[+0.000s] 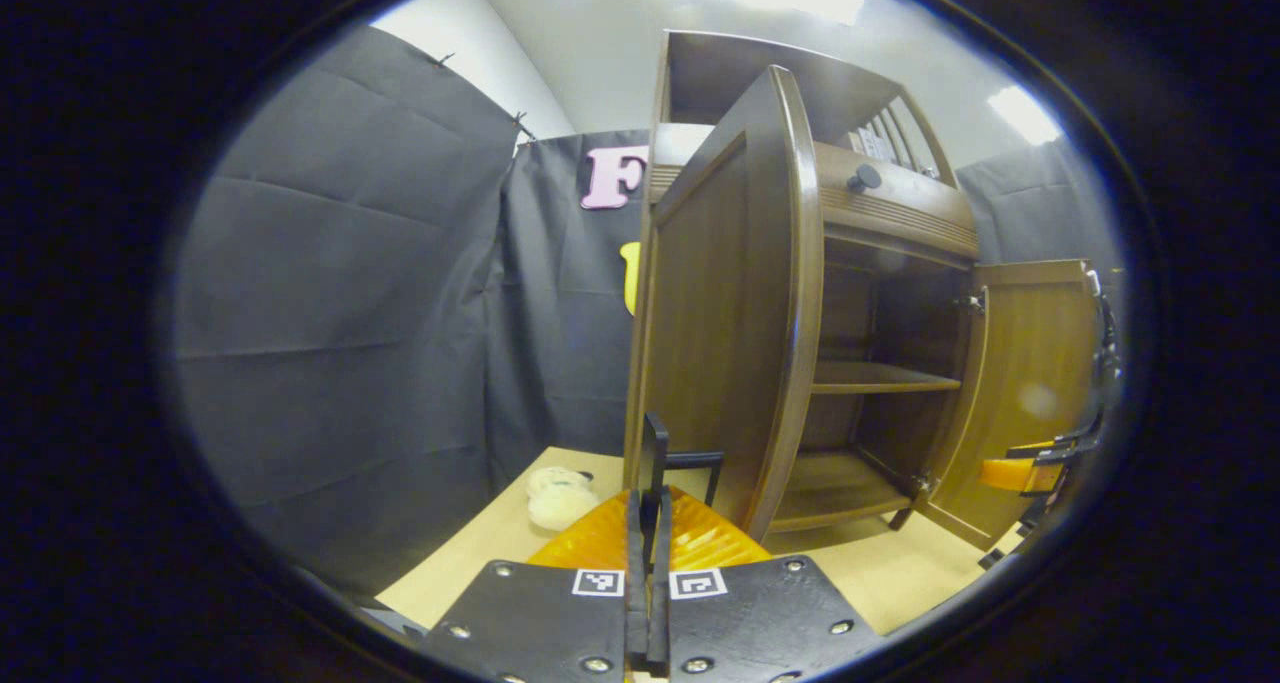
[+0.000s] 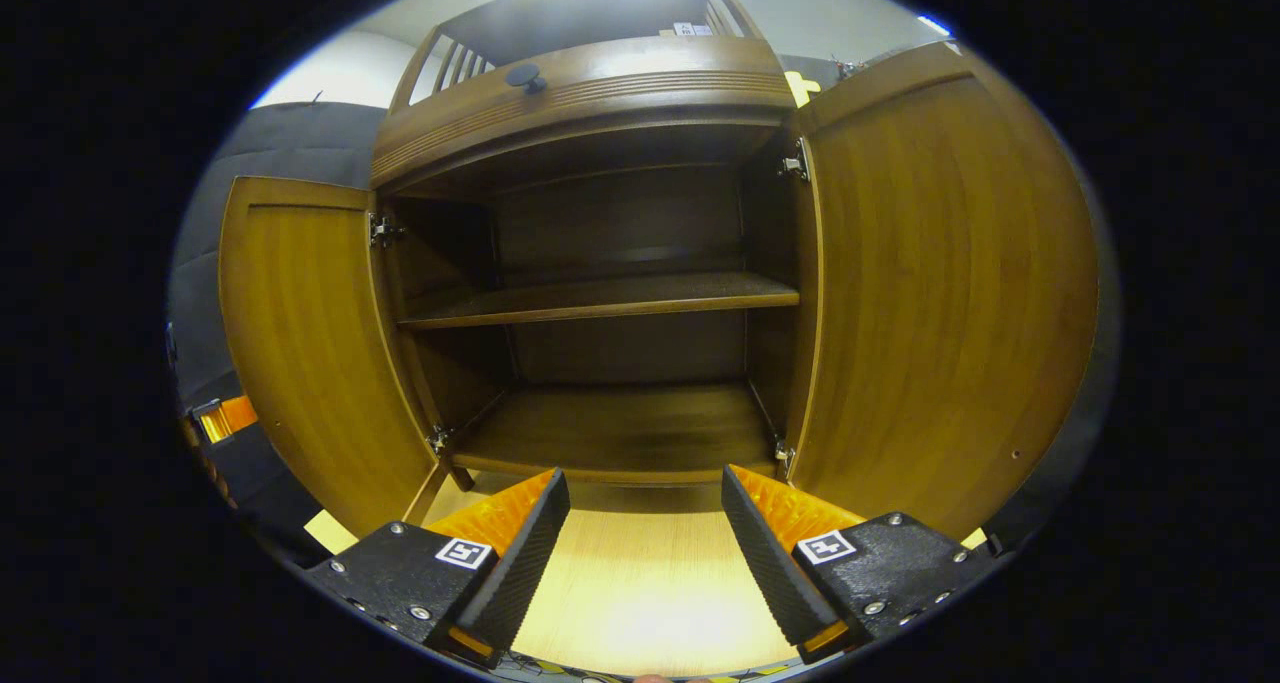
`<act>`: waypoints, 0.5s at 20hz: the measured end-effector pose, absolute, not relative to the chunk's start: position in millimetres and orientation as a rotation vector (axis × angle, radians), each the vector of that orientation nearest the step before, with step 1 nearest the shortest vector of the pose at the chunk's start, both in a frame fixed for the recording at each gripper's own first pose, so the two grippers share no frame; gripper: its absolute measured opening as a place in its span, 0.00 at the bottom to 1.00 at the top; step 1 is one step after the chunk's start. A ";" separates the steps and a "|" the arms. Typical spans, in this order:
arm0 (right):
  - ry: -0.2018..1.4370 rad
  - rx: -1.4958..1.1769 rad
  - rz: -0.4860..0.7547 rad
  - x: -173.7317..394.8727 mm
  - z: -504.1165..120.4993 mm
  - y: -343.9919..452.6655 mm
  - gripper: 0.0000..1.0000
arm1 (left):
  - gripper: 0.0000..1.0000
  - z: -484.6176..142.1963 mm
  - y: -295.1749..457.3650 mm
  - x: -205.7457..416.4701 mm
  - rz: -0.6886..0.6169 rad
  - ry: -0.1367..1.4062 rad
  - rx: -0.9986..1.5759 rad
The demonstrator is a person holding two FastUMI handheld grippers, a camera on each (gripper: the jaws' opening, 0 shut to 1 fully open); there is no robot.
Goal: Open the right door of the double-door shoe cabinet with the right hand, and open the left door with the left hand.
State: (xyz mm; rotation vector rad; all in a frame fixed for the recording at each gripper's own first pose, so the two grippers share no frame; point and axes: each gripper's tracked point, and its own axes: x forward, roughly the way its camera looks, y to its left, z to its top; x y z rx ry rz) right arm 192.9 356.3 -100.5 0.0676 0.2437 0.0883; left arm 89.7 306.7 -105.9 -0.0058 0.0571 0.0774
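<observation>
Left gripper view: black booth cloth is seen at far left, with two pale round objects (image 1: 556,496) lying on the light wooden table (image 1: 470,563) near its foot. The left tongs (image 1: 648,553) are seen at bottom centre, pressed together with nothing between them, just in front of the left door (image 1: 730,313), whose edge faces the camera; the door stands swung wide. Past it the shoe cabinet (image 1: 880,213) is seen open, with a dark knob (image 1: 865,177) on its upper band and one shelf (image 1: 880,378) inside. Farther right the right door (image 1: 1030,383) is swung out, and the other gripper is glimpsed at its edge. Right gripper view: the left door (image 2: 300,343) is seen open at left, the cabinet interior (image 2: 620,263) in the middle with its shelf (image 2: 600,298) and bottom board (image 2: 620,428) bare, and the right door (image 2: 950,283) open at right. The right tongs (image 2: 645,543) are spread wide over the table (image 2: 640,593), gripping nothing.
</observation>
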 end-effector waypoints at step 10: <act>0.296 0.037 0.037 200.8 -91.7 354.3 0.92 | 0.01 -108.4 381.6 97.8 -0.055 0.046 -0.051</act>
